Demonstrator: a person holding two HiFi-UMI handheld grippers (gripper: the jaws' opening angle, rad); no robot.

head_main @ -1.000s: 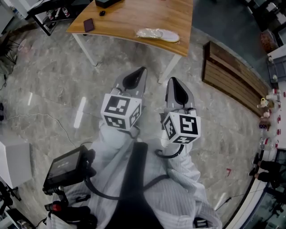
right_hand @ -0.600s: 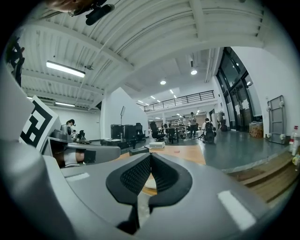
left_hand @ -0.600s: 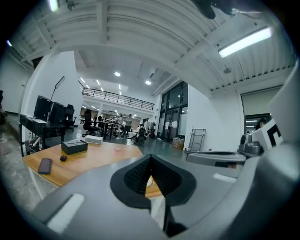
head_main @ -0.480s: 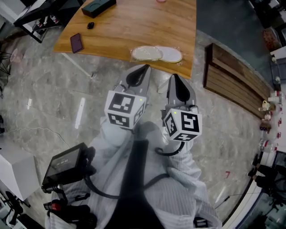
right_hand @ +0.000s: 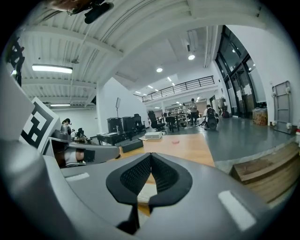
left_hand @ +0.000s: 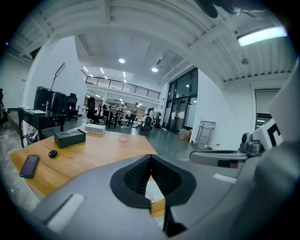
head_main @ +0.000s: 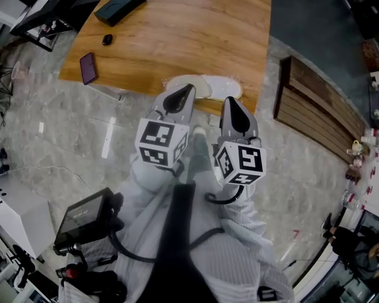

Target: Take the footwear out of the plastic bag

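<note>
A clear plastic bag (head_main: 208,87) with pale flat footwear inside lies at the near edge of the wooden table (head_main: 177,41). My left gripper (head_main: 189,88) is shut and empty, its tip just over the bag's left end in the head view. My right gripper (head_main: 228,99) is shut and empty too, with its tip at the bag's right end, near the table edge. In the left gripper view the closed jaws (left_hand: 150,157) point across the tabletop, and a pale bit of the bag (left_hand: 153,188) shows below them. The right gripper view shows its closed jaws (right_hand: 151,155) the same way.
On the table's far left lie a dark phone (head_main: 87,67), a small mouse (head_main: 106,39) and a dark box (head_main: 121,9). A slatted wooden bench (head_main: 314,106) stands on the floor to the right. A black device (head_main: 83,222) hangs at the person's left side.
The table and the bag have come nearer: the grippers' tips, short of the table edge before, now reach the bag. Both grippers stay shut.
</note>
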